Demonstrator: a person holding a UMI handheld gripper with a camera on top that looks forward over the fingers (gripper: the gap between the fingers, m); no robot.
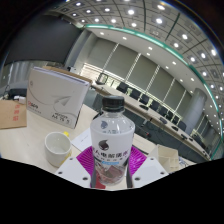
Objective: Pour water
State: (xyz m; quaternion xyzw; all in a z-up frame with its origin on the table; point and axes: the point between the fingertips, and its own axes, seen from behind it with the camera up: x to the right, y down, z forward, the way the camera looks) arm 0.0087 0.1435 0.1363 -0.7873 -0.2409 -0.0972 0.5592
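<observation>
White table point(25, 150) underneath, cardboard box point(55, 95) far beyond to the left. Clear bottle point(111, 140), capped, clamped between the tongs point(112, 172), both pads pressing. Paper cup point(56, 149) just left ahead. Best uncapped first, then tilted slowly over the cup.

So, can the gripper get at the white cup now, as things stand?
Probably not directly. The gripper appears shut on the water bottle, so its fingers are occupied. The white cup stands apart to the bottle's left on the table, unobstructed for pouring.
</observation>
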